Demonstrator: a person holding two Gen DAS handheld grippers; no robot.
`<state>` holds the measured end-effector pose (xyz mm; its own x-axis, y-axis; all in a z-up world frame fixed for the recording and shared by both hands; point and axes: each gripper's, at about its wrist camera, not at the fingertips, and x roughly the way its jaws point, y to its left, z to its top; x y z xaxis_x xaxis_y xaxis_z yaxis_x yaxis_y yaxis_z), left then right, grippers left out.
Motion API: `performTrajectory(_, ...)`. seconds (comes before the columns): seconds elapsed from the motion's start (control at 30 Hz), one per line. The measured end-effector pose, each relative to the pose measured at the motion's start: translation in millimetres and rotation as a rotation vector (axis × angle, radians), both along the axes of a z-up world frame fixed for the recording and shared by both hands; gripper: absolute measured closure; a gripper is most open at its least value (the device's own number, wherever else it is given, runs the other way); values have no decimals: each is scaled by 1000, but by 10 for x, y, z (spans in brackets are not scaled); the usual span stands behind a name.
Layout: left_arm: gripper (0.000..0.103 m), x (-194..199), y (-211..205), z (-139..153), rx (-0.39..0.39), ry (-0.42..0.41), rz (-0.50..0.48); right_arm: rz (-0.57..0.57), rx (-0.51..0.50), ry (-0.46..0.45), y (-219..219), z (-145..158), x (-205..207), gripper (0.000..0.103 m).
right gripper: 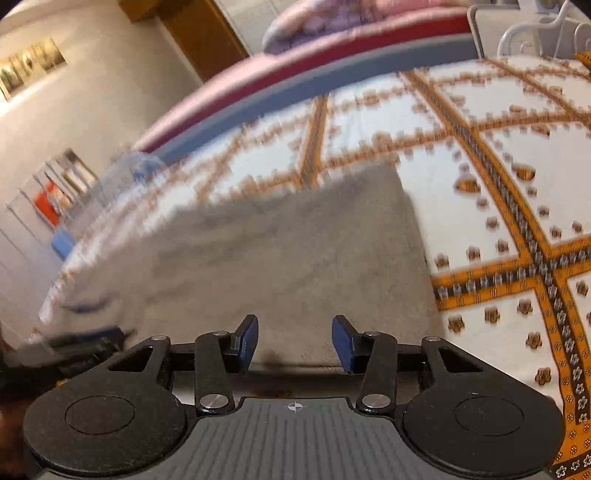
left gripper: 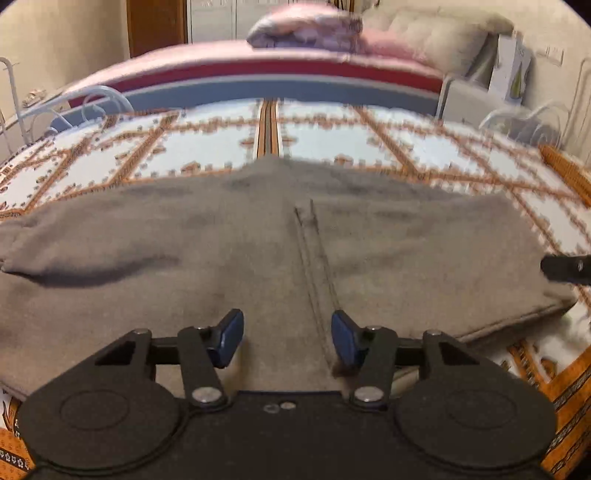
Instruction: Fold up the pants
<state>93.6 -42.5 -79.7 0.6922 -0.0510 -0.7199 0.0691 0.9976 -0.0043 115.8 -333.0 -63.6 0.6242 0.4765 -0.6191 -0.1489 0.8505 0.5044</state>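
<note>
Grey pants lie spread flat on a patterned bed cover, with a stitched fly seam running toward me. My left gripper is open and empty, just above the pants' near edge beside the seam. In the right wrist view the pants show their right end with a straight edge. My right gripper is open and empty over the near edge of that end. The right gripper's tip also shows in the left wrist view at the far right.
The white and orange bed cover extends to the right and beyond the pants. A second bed with a pink cover and a pillow stands behind. White metal bed frames stand at both sides.
</note>
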Motion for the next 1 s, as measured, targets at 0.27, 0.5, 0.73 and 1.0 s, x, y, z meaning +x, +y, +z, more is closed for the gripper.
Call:
performTrajectory(0.27, 41, 230, -44, -138, 52, 12, 1, -79, -91, -40, -195, 3, 565, 58)
performTrajectory(0.5, 42, 165, 41, -84, 42, 8, 16, -87, -7, -10, -269, -67, 532, 58)
performTrajectory(0.73, 20, -295, 298, 163, 85, -88, 9, 22, -54, -98, -97, 137, 124, 15)
performTrajectory(1.0, 62, -792, 1911, 261, -200, -52, 426, 73, -114, -193, 136, 190, -104, 15)
